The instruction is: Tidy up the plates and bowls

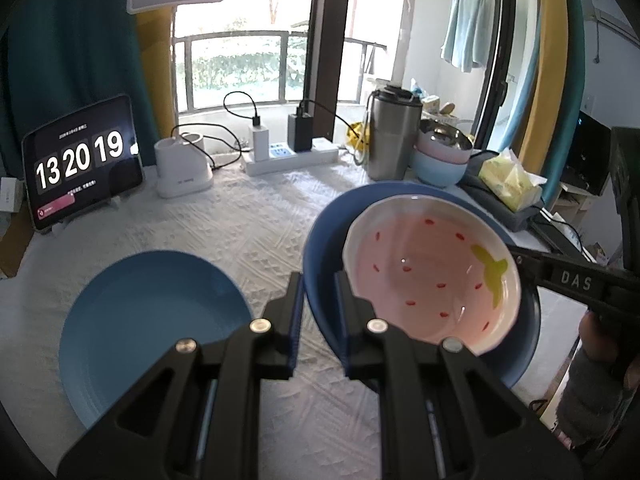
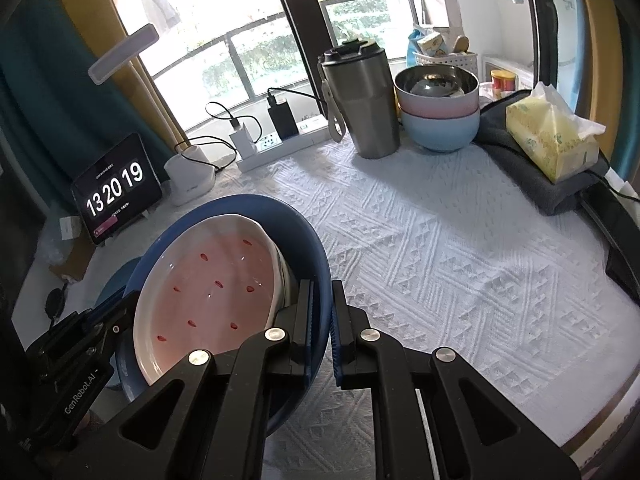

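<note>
Table (image 2: 460, 248) w/ white textured cloth carries it all. Your dark blue bowl (image 1: 324, 240) is held tilted above it; left gripper (image 1: 318, 300) & right gripper (image 2: 322, 308) jaws each clamped on its rim, opposite sides. Pink strawberry bowl (image 1: 424, 276) sits inside. Light blue plate (image 1: 152, 320) lies flat, left.

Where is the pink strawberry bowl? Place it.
The pink strawberry bowl sits inside the dark blue bowl, held between both tools above the white cloth, right of the light blue plate in the left wrist view.
</note>
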Demonstrator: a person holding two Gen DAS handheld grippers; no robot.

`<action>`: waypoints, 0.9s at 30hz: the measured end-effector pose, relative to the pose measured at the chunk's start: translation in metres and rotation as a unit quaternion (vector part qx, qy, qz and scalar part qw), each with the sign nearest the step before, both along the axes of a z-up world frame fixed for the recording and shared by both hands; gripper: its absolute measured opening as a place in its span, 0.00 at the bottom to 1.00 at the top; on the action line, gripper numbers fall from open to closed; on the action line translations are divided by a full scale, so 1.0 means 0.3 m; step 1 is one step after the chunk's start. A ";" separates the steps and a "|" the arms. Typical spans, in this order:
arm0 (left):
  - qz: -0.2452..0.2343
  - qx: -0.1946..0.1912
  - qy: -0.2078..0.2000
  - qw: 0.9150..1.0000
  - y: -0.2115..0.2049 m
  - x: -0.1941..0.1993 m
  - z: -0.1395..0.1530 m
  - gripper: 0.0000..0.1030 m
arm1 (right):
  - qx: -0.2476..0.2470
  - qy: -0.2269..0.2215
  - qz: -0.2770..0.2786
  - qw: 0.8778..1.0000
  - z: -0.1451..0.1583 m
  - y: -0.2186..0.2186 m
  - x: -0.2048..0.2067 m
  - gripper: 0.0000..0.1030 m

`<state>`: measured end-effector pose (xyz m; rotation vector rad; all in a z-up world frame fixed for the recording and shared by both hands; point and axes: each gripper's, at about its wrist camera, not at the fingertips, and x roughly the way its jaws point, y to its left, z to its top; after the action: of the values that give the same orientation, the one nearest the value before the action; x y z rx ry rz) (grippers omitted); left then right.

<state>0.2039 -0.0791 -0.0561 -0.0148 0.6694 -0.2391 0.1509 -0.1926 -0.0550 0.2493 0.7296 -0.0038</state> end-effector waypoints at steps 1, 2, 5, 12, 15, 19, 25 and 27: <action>0.000 -0.001 -0.001 1.000 0.003 -0.003 0.003 0.13 | -0.001 -0.001 0.001 1.000 0.002 0.003 0.000 0.10; 0.001 -0.001 -0.003 1.000 0.008 -0.006 0.007 0.13 | -0.001 -0.002 0.001 1.000 0.006 0.008 -0.003 0.10; 0.004 -0.003 -0.008 1.000 0.021 -0.014 0.018 0.13 | -0.004 -0.006 0.004 1.000 0.018 0.025 -0.005 0.10; 0.009 -0.007 -0.017 1.000 0.055 -0.031 0.043 0.13 | -0.009 -0.012 0.009 1.000 0.044 0.064 -0.014 0.10; 0.012 -0.009 -0.020 1.000 0.071 -0.037 0.053 0.13 | -0.011 -0.014 0.011 1.000 0.056 0.080 -0.013 0.10; 0.016 -0.013 -0.023 1.000 0.096 -0.041 0.065 0.13 | -0.016 -0.018 0.015 1.000 0.072 0.102 -0.013 0.10; 0.023 -0.021 -0.029 0.999 0.143 -0.044 0.079 0.13 | -0.023 -0.022 0.023 0.999 0.095 0.148 -0.005 0.10; 0.027 -0.022 -0.032 0.999 0.158 -0.044 0.084 0.13 | -0.026 -0.023 0.026 0.999 0.103 0.167 0.001 0.10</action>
<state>0.1907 -0.0316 -0.0310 -0.0665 0.5990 -0.2021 0.1512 -0.1426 -0.0242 0.1801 0.6893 0.0331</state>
